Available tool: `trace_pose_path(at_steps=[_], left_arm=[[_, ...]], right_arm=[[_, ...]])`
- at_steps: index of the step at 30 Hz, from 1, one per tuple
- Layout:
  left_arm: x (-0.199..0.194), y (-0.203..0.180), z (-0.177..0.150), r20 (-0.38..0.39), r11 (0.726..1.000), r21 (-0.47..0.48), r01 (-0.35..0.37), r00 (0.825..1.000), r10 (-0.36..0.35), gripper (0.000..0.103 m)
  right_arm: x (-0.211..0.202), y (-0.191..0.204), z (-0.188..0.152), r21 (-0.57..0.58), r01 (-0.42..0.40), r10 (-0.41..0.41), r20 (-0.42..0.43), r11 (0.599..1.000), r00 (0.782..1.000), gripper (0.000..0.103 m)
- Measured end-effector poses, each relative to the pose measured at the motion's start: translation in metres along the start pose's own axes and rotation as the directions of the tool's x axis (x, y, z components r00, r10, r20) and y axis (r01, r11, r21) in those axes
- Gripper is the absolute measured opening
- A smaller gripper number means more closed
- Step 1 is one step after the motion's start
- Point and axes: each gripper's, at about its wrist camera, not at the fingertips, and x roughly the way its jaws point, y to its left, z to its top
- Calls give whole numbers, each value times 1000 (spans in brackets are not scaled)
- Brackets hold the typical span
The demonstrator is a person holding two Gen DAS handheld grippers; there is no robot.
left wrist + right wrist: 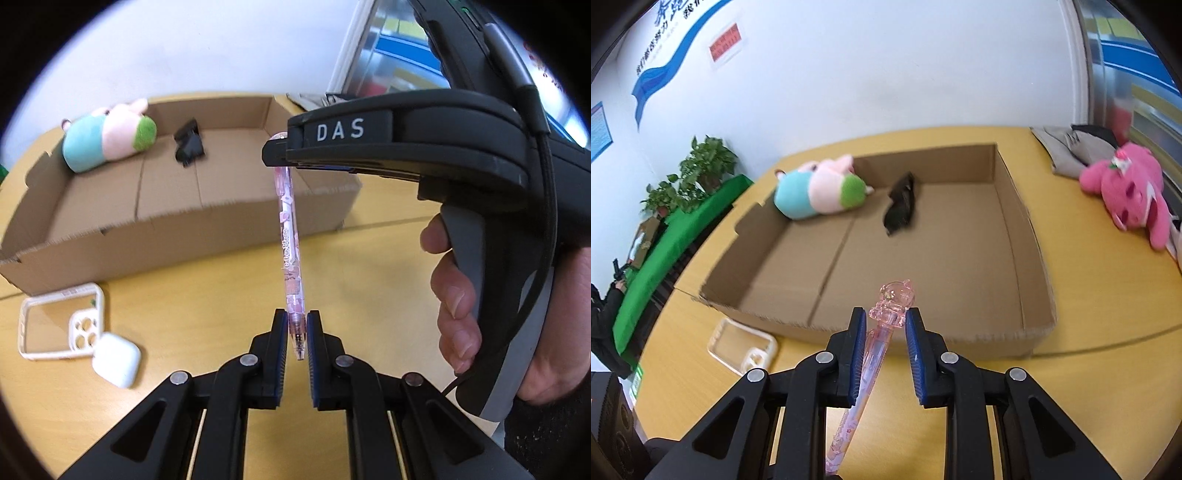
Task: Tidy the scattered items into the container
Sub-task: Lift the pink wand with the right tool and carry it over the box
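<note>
- Left gripper (297, 334), in my left wrist view, is clenched on the tip end of a pink transparent pen (291, 254); both blue pads touch the pen.
- From there the pen stands up and away, and its top end goes between the fingers of my right gripper (280, 157), which comes in from the right side, held by my right hand (476, 306).
- Behind the pen lies the open cardboard box (207, 229) on the yellow counter (369, 280). Inside it, at the far wall, I see a pastel plush toy (107, 138) and a small black object (190, 144).
- On the counter in front of the box are a clear phone case (62, 325) and a white earbud case (116, 363), touching each other.
- My right gripper (886, 325), in the right wrist view, has its jaws parted around the pen's top (882, 328). The left pad touches the pen; the right pad stands apart from it.
- Beyond is the same box (1012, 236) with the plush toy (820, 188) and the black object (901, 203) inside.
- Outside the box, a pink plush bear (1126, 184) lies on the counter (1108, 295) at the right, and the phone case (742, 345) lies at the left, near the front wall.
</note>
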Motion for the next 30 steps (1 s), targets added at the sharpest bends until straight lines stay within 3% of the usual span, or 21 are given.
trace_pose_path(at_steps=[6, 13, 30], left_arm=[[-13, 6, 34, 57, 1000, -16, -15, 998, 16, 9], [-1, 29, 94, 79, 998, -61, -16, 997, 21, 9], [70, 68, 209, 72, 996, -93, 0, 997, 7, 10]], right_arm=[[-2, 13, 43, -57, -22, 24, 32, 998, 999, 22], [12, 14, 109, -102, -23, 25, 20, 994, 1000, 18], [86, -31, 211, -70, -11, 8, -42, 997, 999, 18]])
